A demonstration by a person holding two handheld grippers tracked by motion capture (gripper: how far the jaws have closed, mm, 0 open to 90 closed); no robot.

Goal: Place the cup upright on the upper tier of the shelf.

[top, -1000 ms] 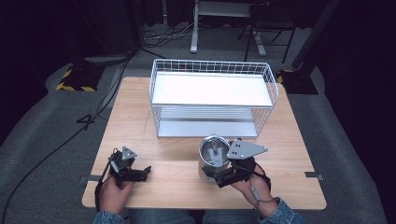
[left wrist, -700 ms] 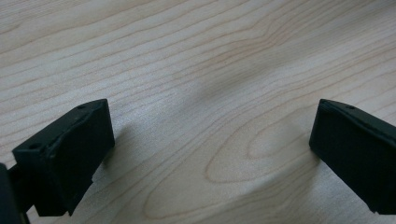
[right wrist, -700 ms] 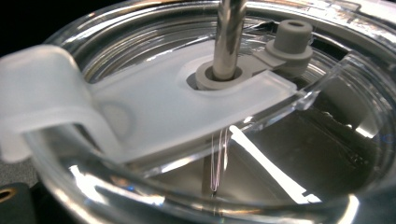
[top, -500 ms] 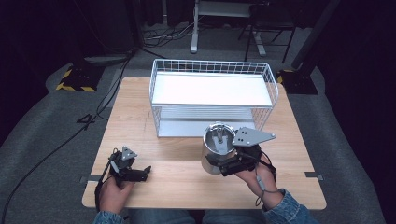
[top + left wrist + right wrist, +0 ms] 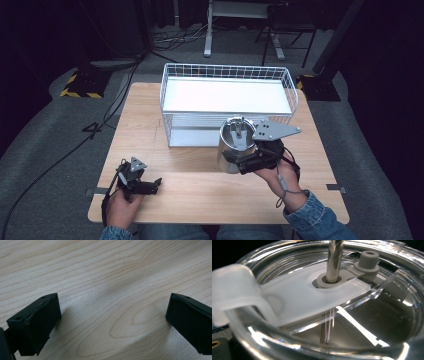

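Right now my right hand-held gripper is clamped on a steel tumbler, holding it above the desk just in front of the white wire basket. From the high view the tumbler sits upright or nearly so, its lid facing up, with the gripper's grey plate beside it. In the right gripper view I see the clear lid close up, a frosted flap across it, a metal straw passing through a grey grommet, and a small grey plug next to it; the steel inside shines beneath. My left hand-held gripper rests low at the near left part of the desk, well apart from the tumbler. In the left gripper view its two black jaws stand wide apart with bare wood grain between them and nothing held.
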